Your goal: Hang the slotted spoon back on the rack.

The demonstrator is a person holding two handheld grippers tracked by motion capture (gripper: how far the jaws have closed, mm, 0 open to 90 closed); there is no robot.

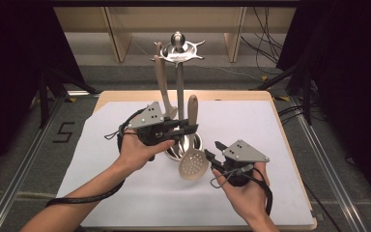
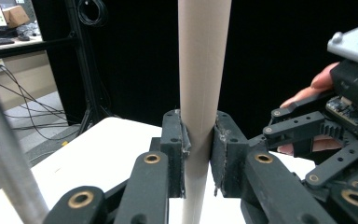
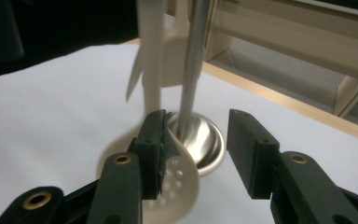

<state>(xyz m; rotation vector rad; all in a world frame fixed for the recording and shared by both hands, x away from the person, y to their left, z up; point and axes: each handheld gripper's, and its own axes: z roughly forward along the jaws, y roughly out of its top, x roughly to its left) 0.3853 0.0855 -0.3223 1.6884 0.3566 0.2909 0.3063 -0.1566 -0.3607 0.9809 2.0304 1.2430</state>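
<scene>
We note a white sheet (image 1: 140, 193) covering a wooden tabletop (image 1: 290, 145). Beyond the far edge, a light wooden frame (image 1: 118, 36) stands on the grey floor (image 1: 24, 140), where a dark mark (image 1: 64, 131) resembling the numeral five lies. Black cables (image 1: 265, 38) trail nearby.

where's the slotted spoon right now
In the high view the slotted spoon hangs near the table's middle, handle up, clamped by the left gripper; its perforated bowl sits in front of the utensil stand's steel base, beside the open right gripper.
</scene>
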